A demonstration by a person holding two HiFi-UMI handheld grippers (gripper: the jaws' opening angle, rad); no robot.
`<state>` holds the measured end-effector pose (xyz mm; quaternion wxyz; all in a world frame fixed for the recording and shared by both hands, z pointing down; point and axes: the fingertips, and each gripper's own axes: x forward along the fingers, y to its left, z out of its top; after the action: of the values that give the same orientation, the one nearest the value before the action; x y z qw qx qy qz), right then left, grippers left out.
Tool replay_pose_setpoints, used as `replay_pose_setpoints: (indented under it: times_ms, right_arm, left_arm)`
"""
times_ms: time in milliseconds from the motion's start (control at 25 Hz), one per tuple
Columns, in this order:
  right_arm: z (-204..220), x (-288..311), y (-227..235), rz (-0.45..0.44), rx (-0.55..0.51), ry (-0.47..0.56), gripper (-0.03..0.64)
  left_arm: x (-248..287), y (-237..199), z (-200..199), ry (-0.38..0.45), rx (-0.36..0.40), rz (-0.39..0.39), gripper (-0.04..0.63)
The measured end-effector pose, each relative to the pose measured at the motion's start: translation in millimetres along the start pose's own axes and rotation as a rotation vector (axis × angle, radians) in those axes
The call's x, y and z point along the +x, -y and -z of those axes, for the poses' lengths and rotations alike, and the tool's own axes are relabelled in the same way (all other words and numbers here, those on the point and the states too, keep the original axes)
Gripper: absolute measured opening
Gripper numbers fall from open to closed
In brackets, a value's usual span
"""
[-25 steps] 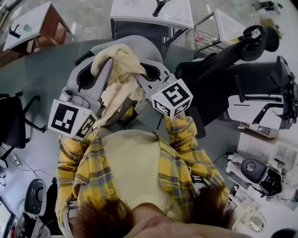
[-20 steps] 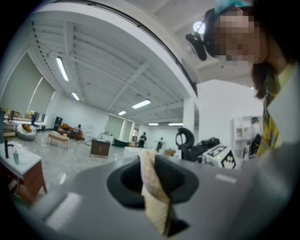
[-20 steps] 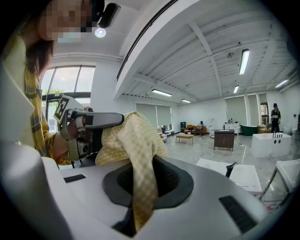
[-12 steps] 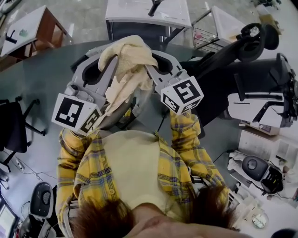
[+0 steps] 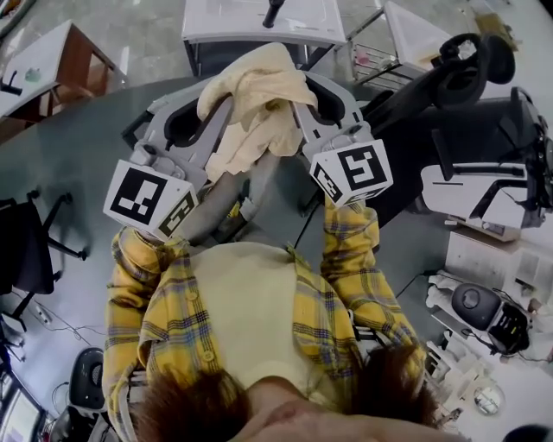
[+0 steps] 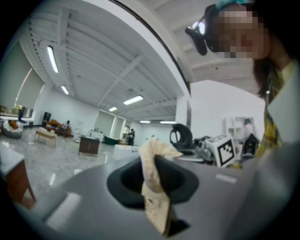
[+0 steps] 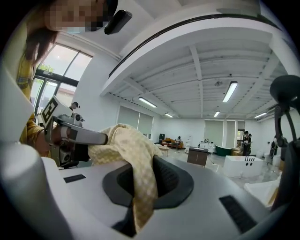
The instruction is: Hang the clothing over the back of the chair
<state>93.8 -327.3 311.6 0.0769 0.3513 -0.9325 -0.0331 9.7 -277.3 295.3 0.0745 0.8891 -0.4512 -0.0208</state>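
Note:
A pale yellow garment point(image 5: 255, 95) hangs bunched between my two grippers, held up in front of the person in the yellow plaid shirt. My left gripper point(image 5: 220, 121) is shut on one part of the cloth point(image 6: 152, 183), which droops out of the left gripper point(image 6: 157, 199) in its own view. My right gripper point(image 5: 296, 108) is shut on another part, and the fabric point(image 7: 133, 154) drapes over the right gripper point(image 7: 140, 199) in the right gripper view. The black office chair point(image 5: 423, 95) stands to the right of both grippers, apart from the garment.
A white desk point(image 5: 259, 17) is straight ahead beyond the garment. At the far left stand a wooden table point(image 5: 60, 52) and a second black chair point(image 5: 22, 242). Grey machines and boxes point(image 5: 479, 186) crowd the right side. A grey curved tabletop point(image 5: 78, 147) lies beneath the grippers.
Both grippers have carried the garment away from the person, up the head view and slightly right, nearer the white desk and the black chair. Both grips are unchanged.

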Motion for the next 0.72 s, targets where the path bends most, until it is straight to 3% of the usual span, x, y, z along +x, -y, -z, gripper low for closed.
replay_pose_setpoints:
  times_ms: [200, 480, 720]
  right_arm:
    - [22, 5, 19, 0.028, 0.049, -0.008, 0.041]
    - [68, 17, 43, 0.144, -0.095, -0.150, 0.041]
    - [111, 25, 67, 0.223, -0.082, -0.244, 0.041]
  left_arm:
    - [22, -9, 24, -0.049, -0.012, -0.011, 0.044]
    - [45, -25, 74, -0.171, -0.042, -0.023, 0.111]
    - [48, -37, 110, -0.245, -0.067, -0.058, 0.135]
